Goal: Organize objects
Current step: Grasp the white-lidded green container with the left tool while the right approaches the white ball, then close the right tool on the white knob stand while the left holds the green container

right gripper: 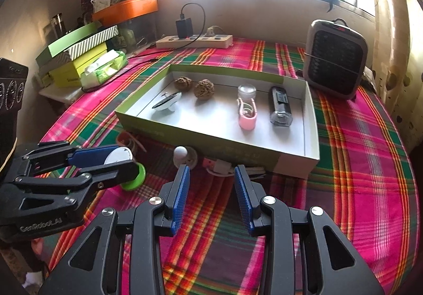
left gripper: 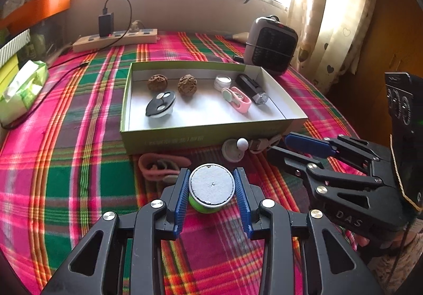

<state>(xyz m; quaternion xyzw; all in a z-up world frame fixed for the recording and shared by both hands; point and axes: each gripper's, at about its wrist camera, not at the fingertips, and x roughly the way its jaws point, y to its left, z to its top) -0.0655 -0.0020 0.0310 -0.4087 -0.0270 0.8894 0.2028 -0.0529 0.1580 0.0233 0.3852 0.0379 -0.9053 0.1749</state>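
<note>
My left gripper (left gripper: 211,184) is shut on a small green spool with a white round top (left gripper: 211,186), held just above the plaid cloth; it also shows in the right wrist view (right gripper: 127,165). My right gripper (right gripper: 211,184) is open and empty, in front of the box's near wall. The open green box (left gripper: 185,136) holds two walnuts (left gripper: 157,82), a black-and-white disc (left gripper: 160,104), a small clear jar (left gripper: 222,82), a pink clip (left gripper: 236,99) and a black cylinder (left gripper: 252,88). Before the box lie a pink clip (left gripper: 161,166), a white knob on a round base (left gripper: 236,149) and a white cable (right gripper: 224,165).
A power strip with a charger (left gripper: 116,38) lies at the back. A small grey heater (left gripper: 269,46) stands at the back right. A tissue pack (left gripper: 23,88) and stacked boxes (right gripper: 79,57) sit at the left. A curtain (left gripper: 338,12) hangs at the right.
</note>
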